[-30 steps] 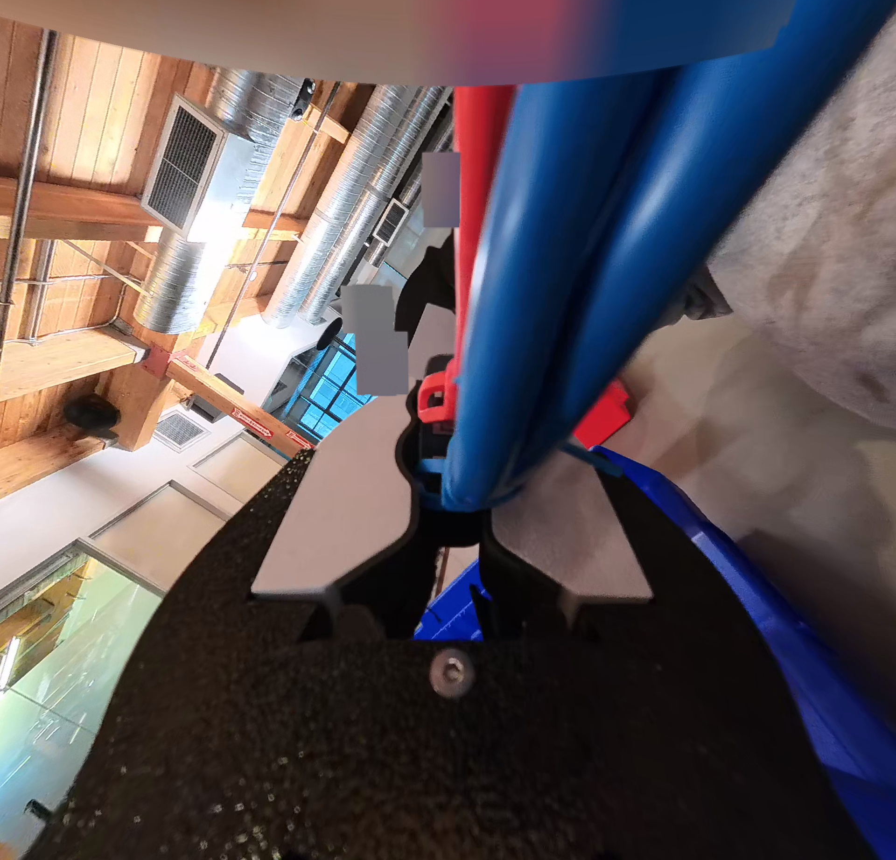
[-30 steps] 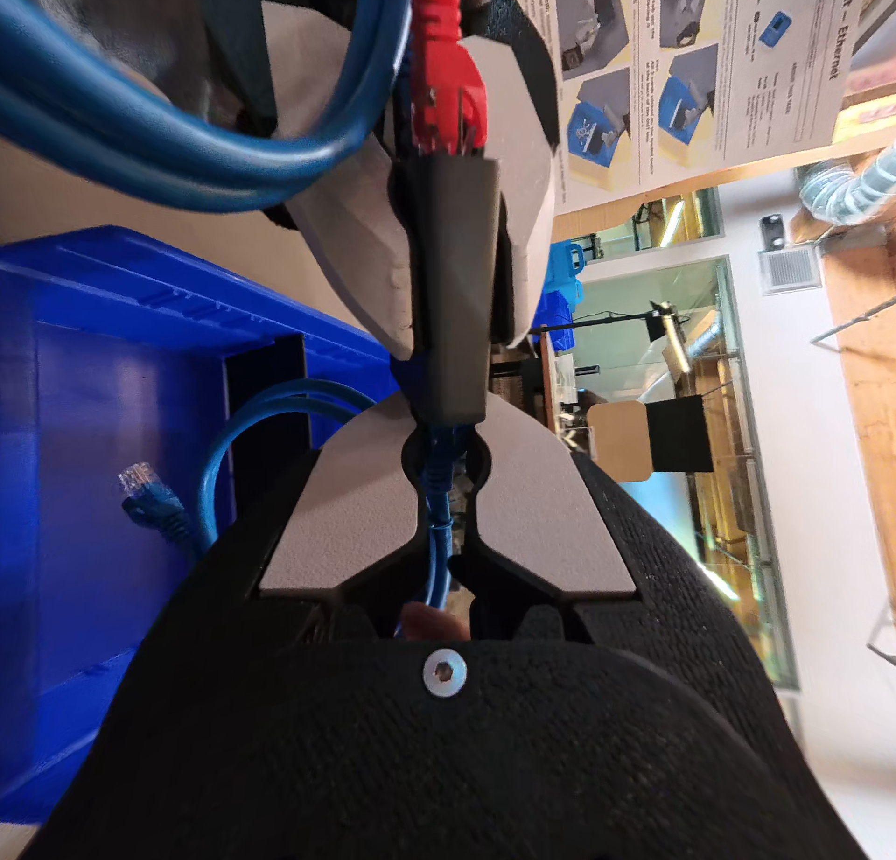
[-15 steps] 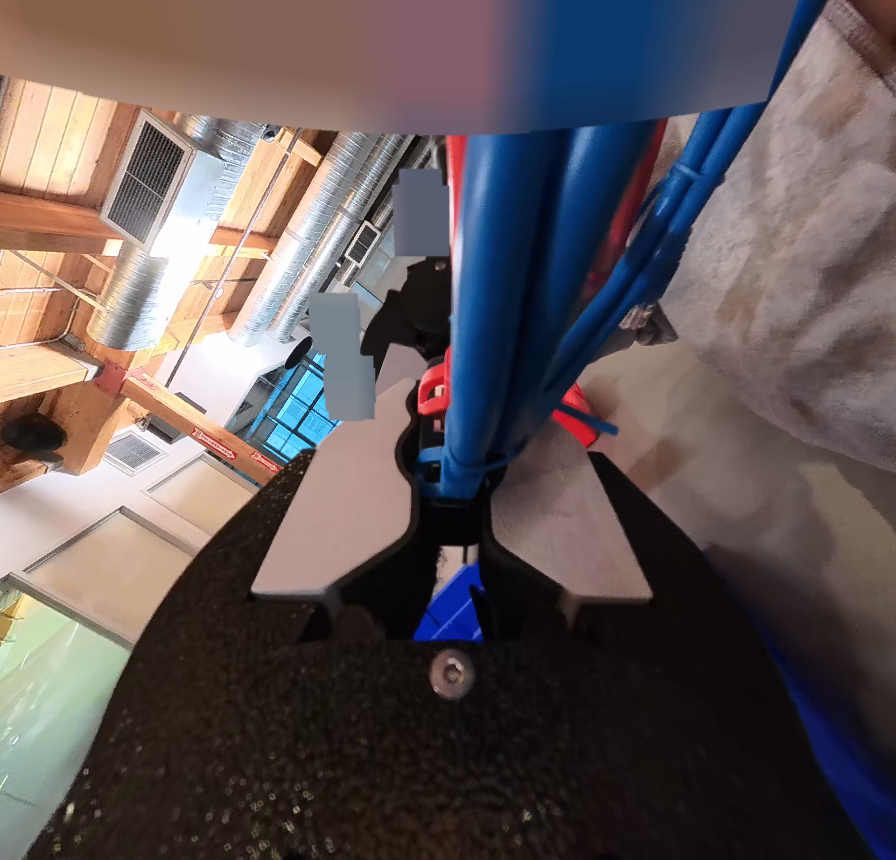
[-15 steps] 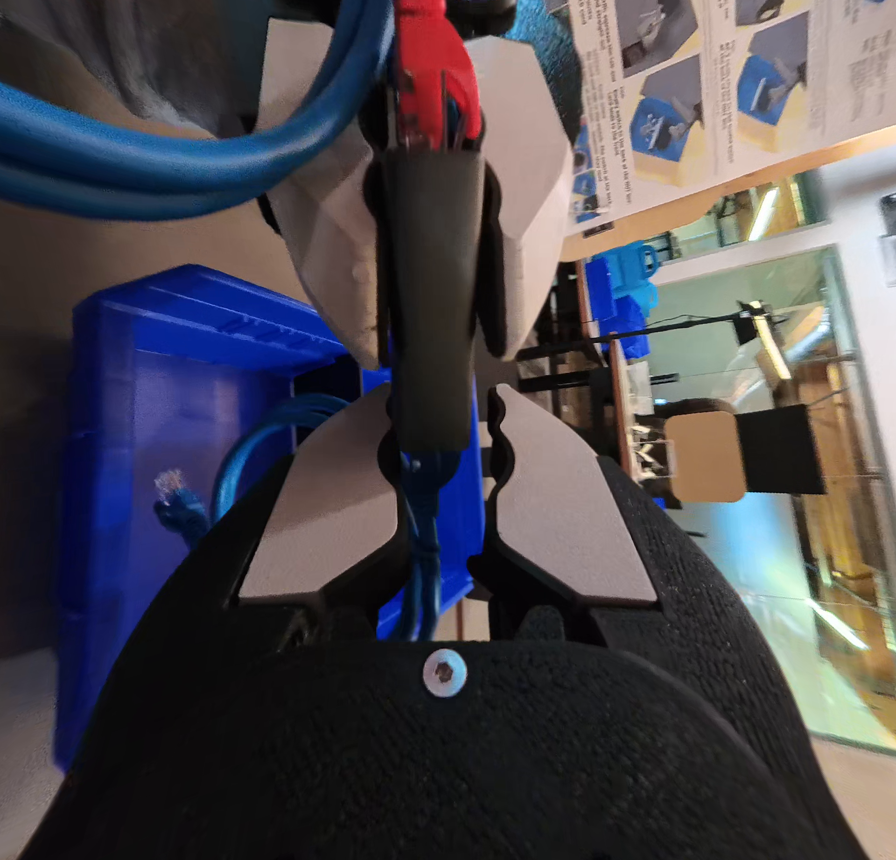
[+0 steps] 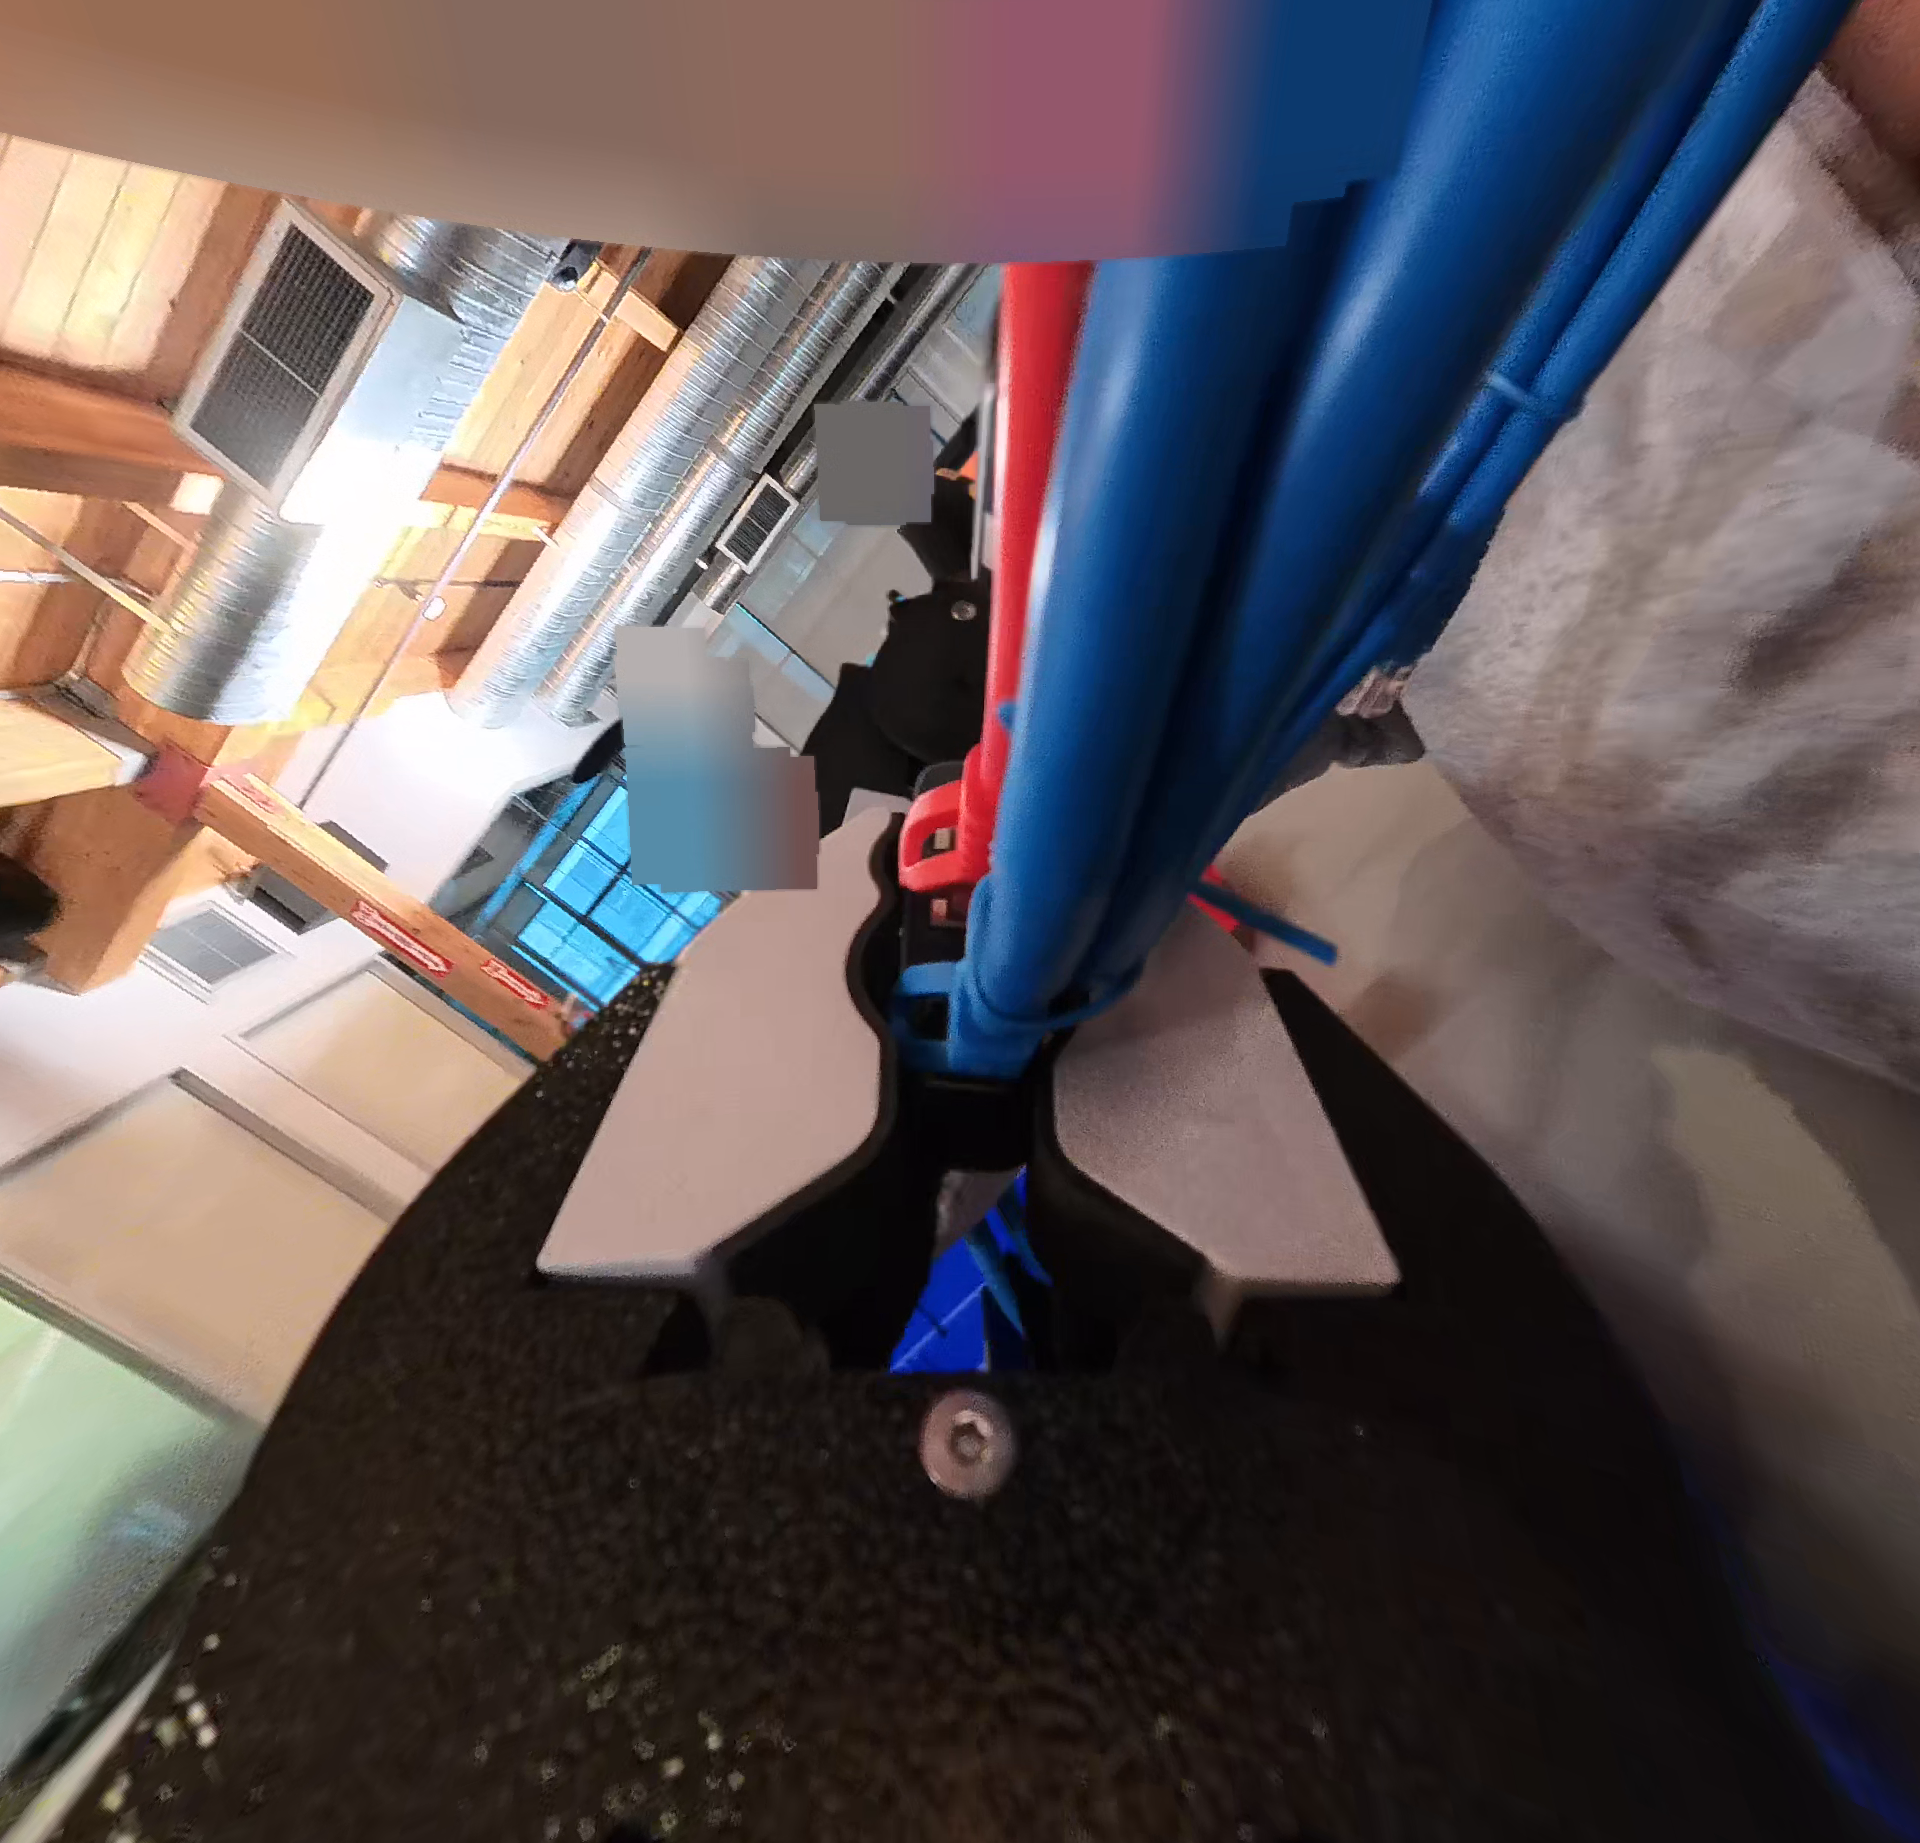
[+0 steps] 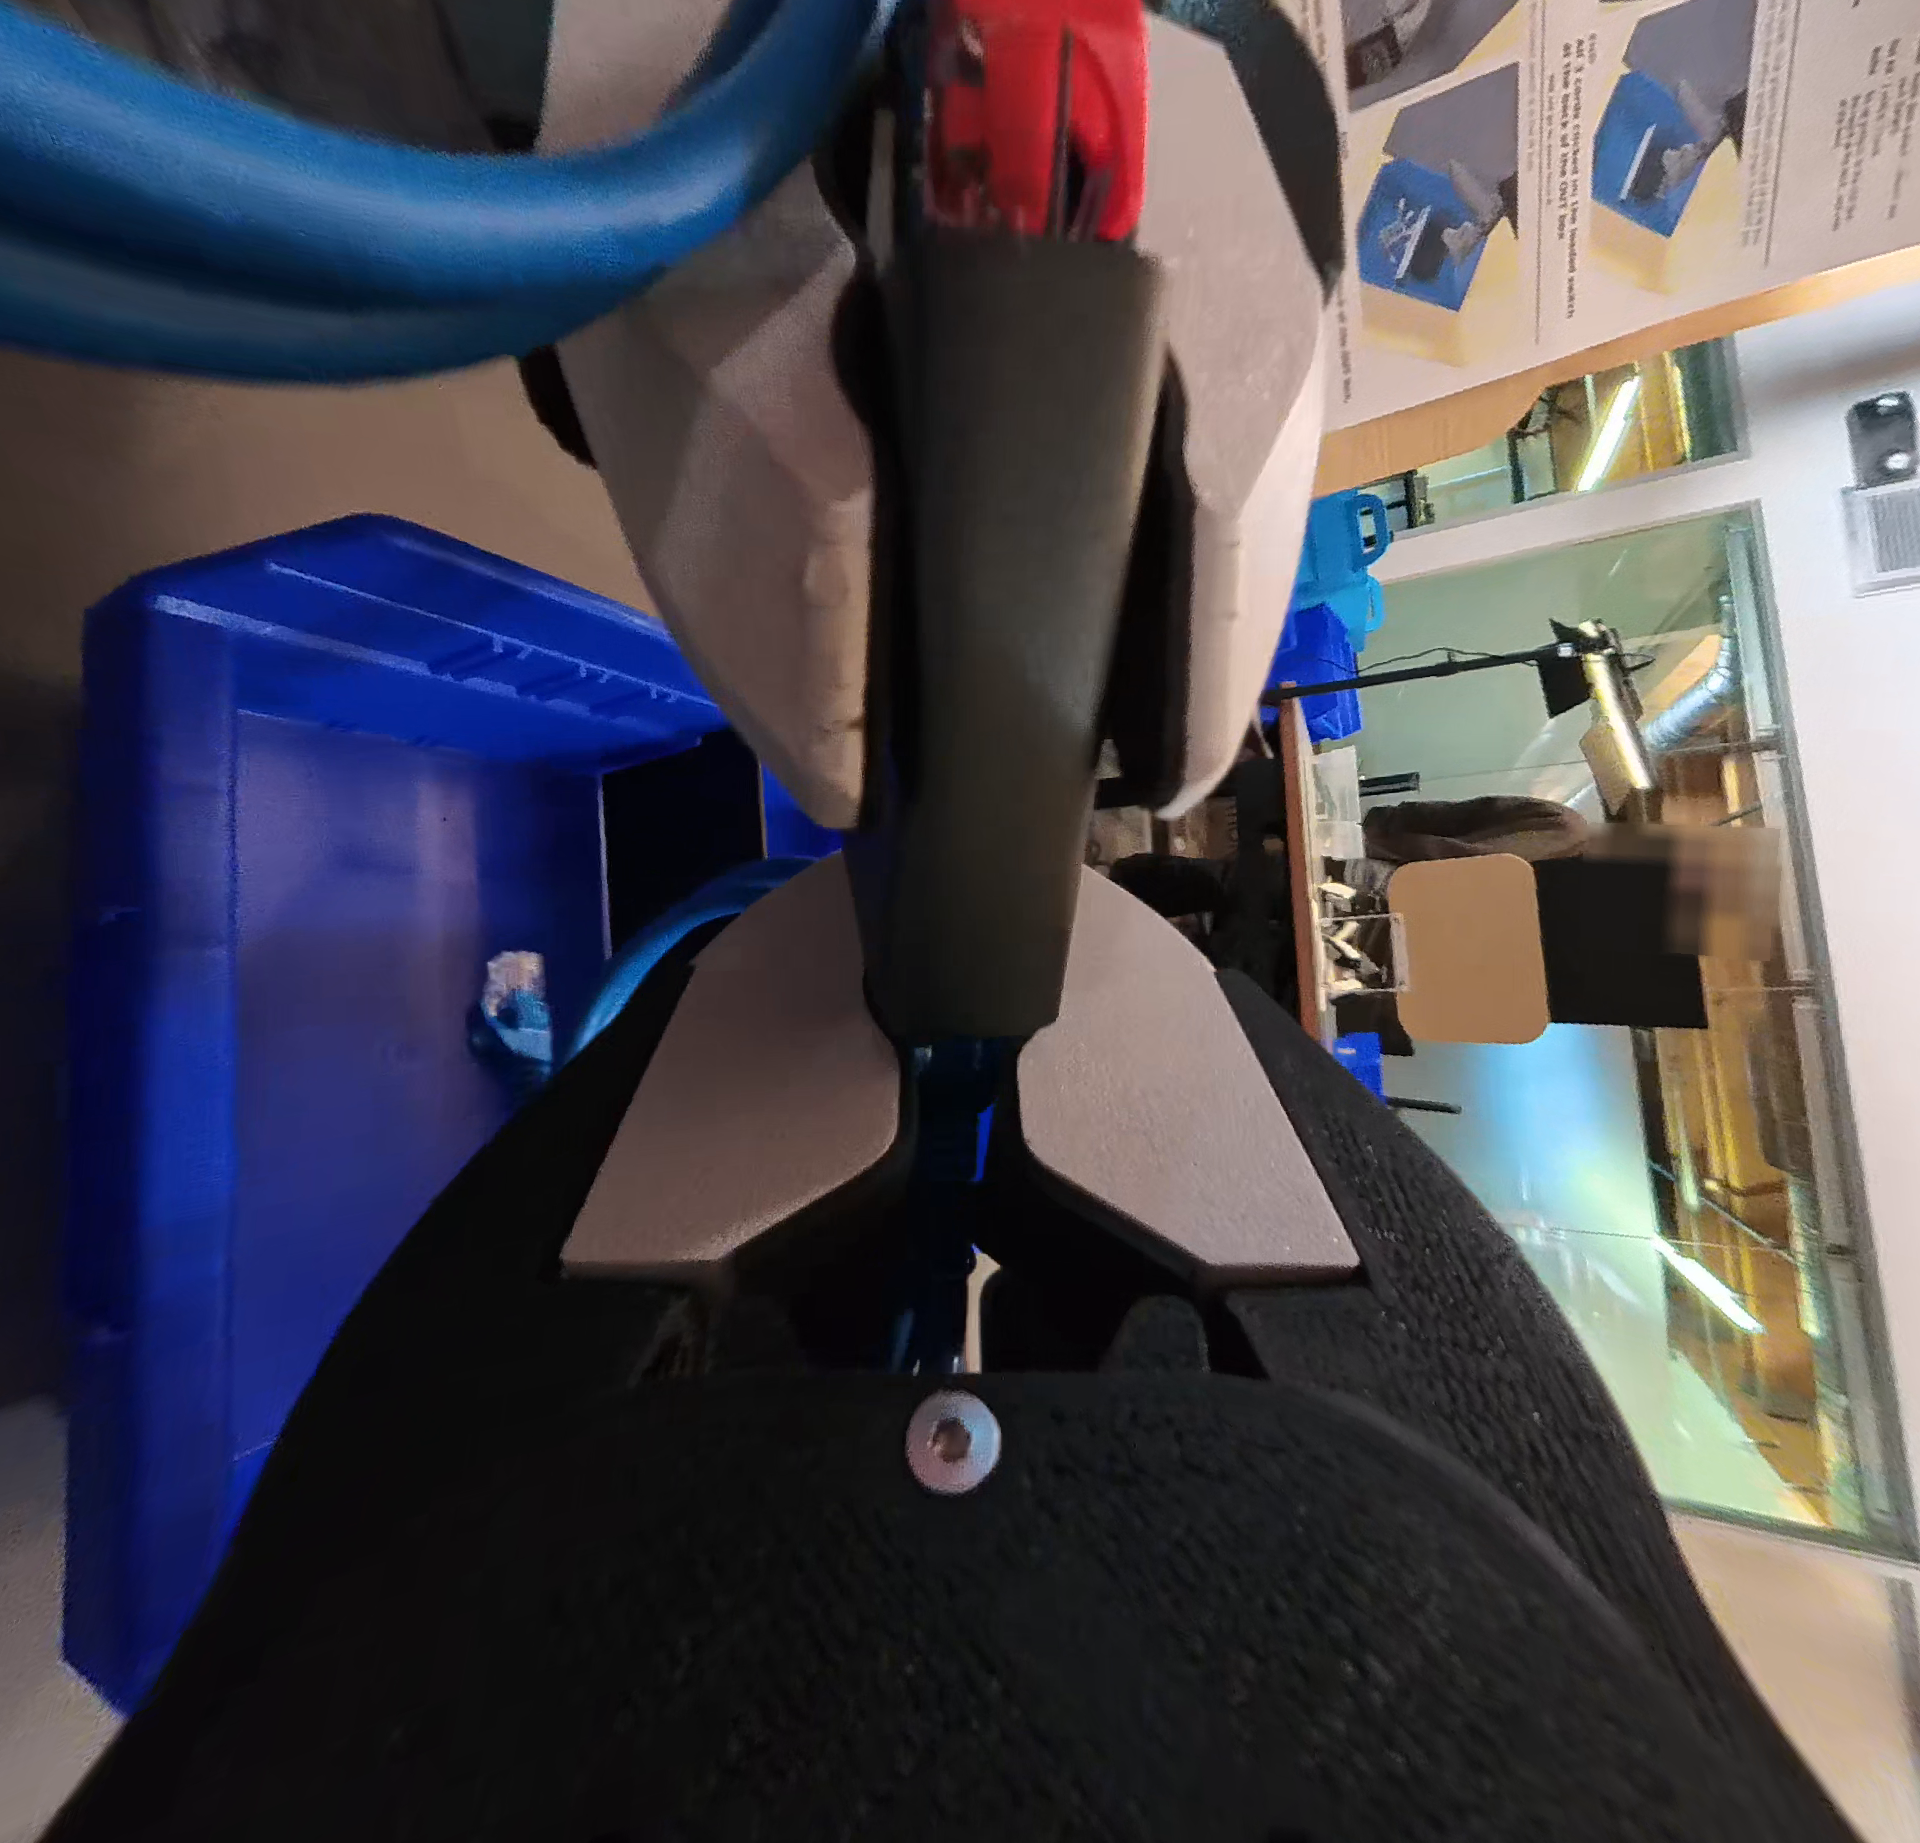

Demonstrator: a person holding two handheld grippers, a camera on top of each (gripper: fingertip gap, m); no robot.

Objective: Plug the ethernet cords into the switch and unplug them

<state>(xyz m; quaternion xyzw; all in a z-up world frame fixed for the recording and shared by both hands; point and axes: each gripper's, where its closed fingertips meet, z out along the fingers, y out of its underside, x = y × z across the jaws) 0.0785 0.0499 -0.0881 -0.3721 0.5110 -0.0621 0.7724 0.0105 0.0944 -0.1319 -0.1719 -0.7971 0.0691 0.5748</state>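
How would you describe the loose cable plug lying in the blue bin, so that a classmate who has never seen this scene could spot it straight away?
Find the blue plastic bin on the left of the right wrist view. Inside it, beside the right claw, a thin blue cable curves along the wall. Its end is the plug: a clear tip on a blue boot, lying free, unlike the red plug higher up by the other claw.

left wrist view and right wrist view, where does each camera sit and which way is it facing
Left wrist view: sits on the left gripper, tilted up toward ceiling ducts; its fingers are shut on a blue cable bundle; a grey sleeve shows.
Right wrist view: sits on the right gripper, facing the left gripper and blue bin; its fingers pinch a thin blue cable.
Shared: the blue cable bundle and red connector.
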